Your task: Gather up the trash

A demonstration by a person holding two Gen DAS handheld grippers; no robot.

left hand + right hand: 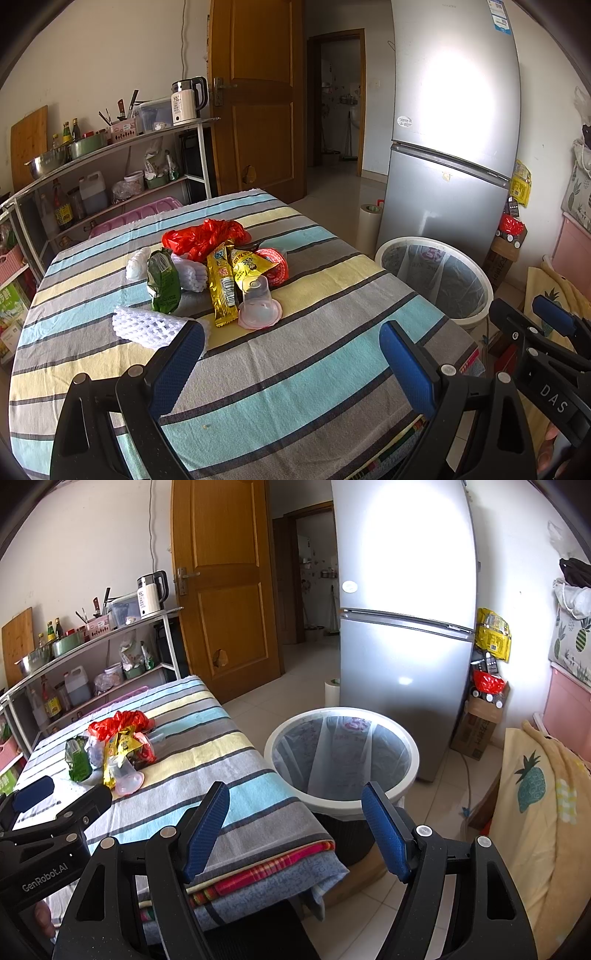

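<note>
Two grippers, both with jaws wide apart, holding nothing: left gripper (291, 354) over the near striped table (295, 387), right gripper (295, 827) past the table corner, facing the bin (341, 757). One trash pile mid-table: one red bag (205, 238), one green packet (164, 282), two yellow wrappers (221, 284), one clear cup (258, 306) upside down, one red-lidded cup (275, 266), three white foam nets (151, 326). One lined bin on the floor just beside the table, in front of one fridge (454, 122). Left view shows the pile close; right view shows it small but shows the bin's inside, which has no trash showing, and the stacked cloth edges.
</note>
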